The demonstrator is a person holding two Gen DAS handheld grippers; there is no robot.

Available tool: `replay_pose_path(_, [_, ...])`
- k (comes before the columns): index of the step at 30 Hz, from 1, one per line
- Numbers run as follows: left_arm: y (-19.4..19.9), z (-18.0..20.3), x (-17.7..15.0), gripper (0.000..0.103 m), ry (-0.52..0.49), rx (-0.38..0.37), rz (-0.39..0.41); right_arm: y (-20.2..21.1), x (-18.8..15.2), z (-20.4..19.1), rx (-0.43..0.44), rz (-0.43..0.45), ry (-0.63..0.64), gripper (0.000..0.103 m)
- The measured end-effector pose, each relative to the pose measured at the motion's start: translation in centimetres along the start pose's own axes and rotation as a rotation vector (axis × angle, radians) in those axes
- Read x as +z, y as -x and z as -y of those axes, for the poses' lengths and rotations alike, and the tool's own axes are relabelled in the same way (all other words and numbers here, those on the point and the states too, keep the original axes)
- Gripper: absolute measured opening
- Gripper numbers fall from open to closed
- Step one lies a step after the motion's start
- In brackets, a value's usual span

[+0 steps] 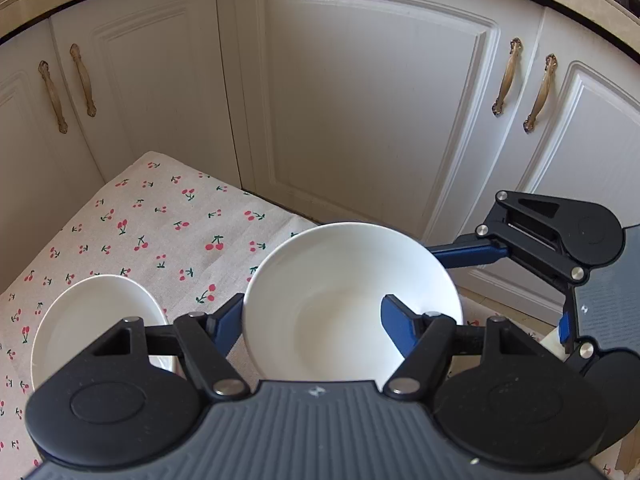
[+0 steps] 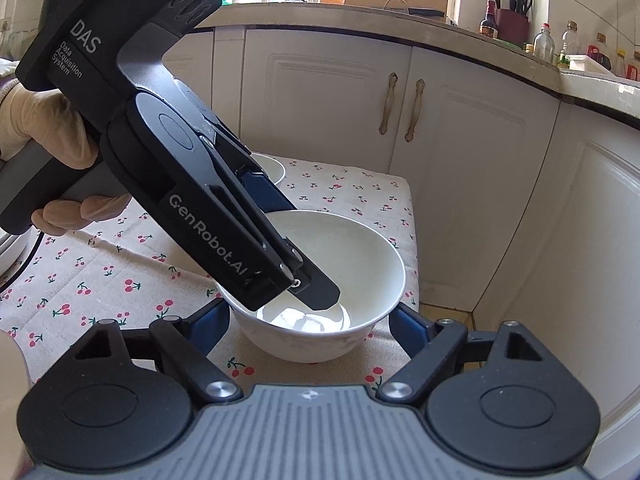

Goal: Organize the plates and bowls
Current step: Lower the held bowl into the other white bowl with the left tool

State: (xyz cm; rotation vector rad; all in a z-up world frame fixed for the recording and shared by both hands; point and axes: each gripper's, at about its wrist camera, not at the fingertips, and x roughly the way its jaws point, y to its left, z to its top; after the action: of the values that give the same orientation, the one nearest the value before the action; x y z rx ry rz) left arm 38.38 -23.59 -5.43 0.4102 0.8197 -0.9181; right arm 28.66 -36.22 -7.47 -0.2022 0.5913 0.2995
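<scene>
Behind everything, white cabinet doors (image 1: 360, 100), all closed. In front of them, a low worktop (image 1: 160, 220) under a cherry-print cloth, carrying the crockery in view. Near one corner of it sits the large white bowl (image 1: 340, 300), upright and, as far as can be judged, resting on the cloth rather than lifted. Holds nothing: only a glossy reflection in the bottom. Reaching down into it at a slant from a gloved hand (image 2: 40, 128), the left tool (image 1: 312, 304), clenched on the bowl's wall with one finger inside and the other outside. Probably gripped that way because a rim pinch is the surest hold on a wide, smooth bowl. Facing it from the other side, the right tool (image 2: 310, 316), jaws spread and straddling the bowl low on its sides. Looks close to the porcelain on both flanks, yet cannot tell whether the pads press or merely stand beside it. Seems meant to steady or share the load, so the bowl stays level once raised. Further along the cloth, well apart from the bowl, lies a smaller white dish (image 1: 92, 320), also empty where visible, partly hidden by the left tool's body, and a likely partner for stacking
</scene>
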Motion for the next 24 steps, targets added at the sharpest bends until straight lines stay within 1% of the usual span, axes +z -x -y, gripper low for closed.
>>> replay_pose_path(9, [1.7, 0.6, -0.5, 0.071, -0.002, -0.002, 0.011, 1.5, 0.7, -0.6, 0.011, 0.000, 0.006, 0.090])
replay_pose_path(20, [6.6, 3.2, -2.2, 0.071, 0.008, -0.006, 0.035, 6.0, 1.1, -3.7, 0.011, 0.002, 0.060, 0.090])
replay_pose_path(24, [8.4, 4.3, -3.0, 0.071, 0.003, -0.005, 0.045, 7.8, 1.1, -4.8, 0.021, 0.006, 0.057, 0.090])
